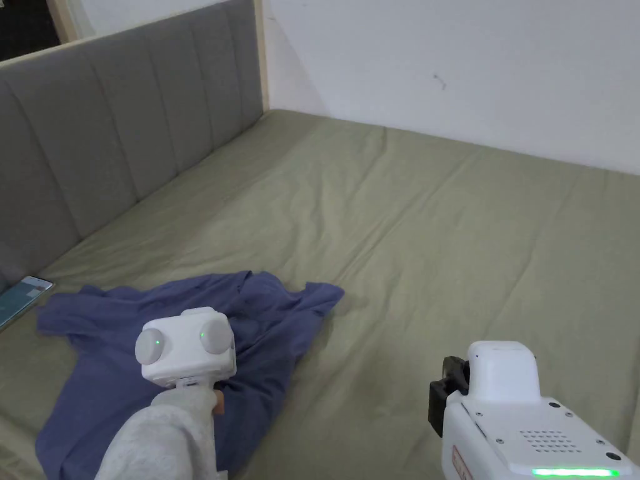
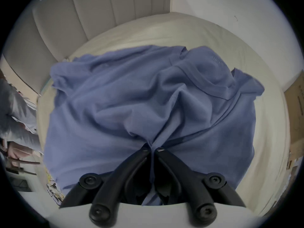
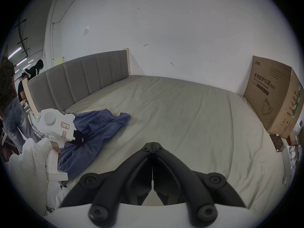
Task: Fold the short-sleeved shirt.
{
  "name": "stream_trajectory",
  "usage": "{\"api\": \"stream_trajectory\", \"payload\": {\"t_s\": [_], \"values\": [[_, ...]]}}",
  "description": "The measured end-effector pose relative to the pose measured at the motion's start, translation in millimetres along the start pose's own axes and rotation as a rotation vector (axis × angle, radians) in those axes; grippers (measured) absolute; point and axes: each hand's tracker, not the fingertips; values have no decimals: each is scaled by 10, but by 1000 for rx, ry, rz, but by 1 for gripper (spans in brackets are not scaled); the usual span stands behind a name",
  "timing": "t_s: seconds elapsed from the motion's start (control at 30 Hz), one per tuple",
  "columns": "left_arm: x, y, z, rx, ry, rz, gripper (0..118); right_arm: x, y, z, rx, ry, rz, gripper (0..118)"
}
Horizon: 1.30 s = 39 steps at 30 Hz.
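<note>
My left tool (image 2: 152,149) is pinching a gather of the crumpled blue short-sleeved cotton shirt (image 2: 131,100) between both jaws; creases are fanning out from the nip, so I am holding a bunched ridge of cloth and not a clean hem or corner. My right tool (image 3: 152,143) is hanging over bare sheet with its jaws pressed together on nothing, well apart from the shirt.

The shirt is lying in a heap near the bed's head end, close to the grey padded headboard (image 1: 112,125) and toward the near left corner of the olive-green bed sheet (image 1: 437,250). In the left gripper view the neckband is facing up on the far side of the heap.

What I am worrying about: lifting from this mid-body pinch would, I judge, drag the garment up as a rope and tangle the sleeves further. I may also be gripping two layers at once, which would spoil any attempt to spread it flat. The thin cloth could slip free if I pull hard. A flat phone-like device (image 1: 22,299) is resting just beside the shirt's far sleeve at the bed's left edge, and a sweep of cloth could knock it off.

As for writing, the big brown cardboard box (image 3: 276,98) at the bed's foot end is carrying printed characters and a mask outline. The left tool's white body (image 3: 56,124) is wearing red-bordered stickers, too small to make out.
</note>
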Motion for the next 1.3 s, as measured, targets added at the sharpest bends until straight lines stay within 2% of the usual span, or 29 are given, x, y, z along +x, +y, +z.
{"api": "stream_trajectory", "payload": {"t_s": [0.07, 0.13, 0.27, 0.33, 0.5, 0.57, 0.67, 0.77, 0.9, 1.07, 1.2, 1.27, 1.3], "values": [[-23, 25, 23, 15, 9, -13, 0, 26, -19, 8, -7, -2, -12, 0], [-95, 80, 88, -16, -31, 40, 0, 62, -28, 15, -14, -12, -17, 0], [-368, 194, 205, -51, -175, 232, 0, 183, -2, 79, -13, -27, -53, 0], [-448, 242, 323, -69, -242, 254, 0, 255, 18, 131, -2, -39, -66, 0], [-501, 359, 871, 29, -391, 299, 0, 460, 27, 265, 23, -73, -127, 0], [-418, 402, 1114, 81, -416, 274, 0, 549, 31, 344, 36, -81, -153, 0], [-133, 449, 1499, 129, -458, 197, 0, 693, 51, 487, 68, -114, -184, 0], [275, 430, 1854, 175, -564, 113, 0, 878, 80, 653, 105, -151, -224, 0], [1039, 301, 2280, 205, -659, -87, 0, 1197, 138, 939, 170, -230, -280, 0], [1935, -235, 2788, 188, -966, -305, 0, 1701, 159, 1438, 267, -380, -340, 0], [2445, -819, 3109, 208, -1079, -477, 0, 2115, 86, 1827, 313, -502, -423, 0], [2633, -1107, 3048, 125, -1131, -538, 0, 2283, 13, 1993, 326, -550, -462, 0], [2728, -1243, 2957, 53, -1152, -526, 0, 2365, -35, 2061, 326, -572, -478, 0]]}}
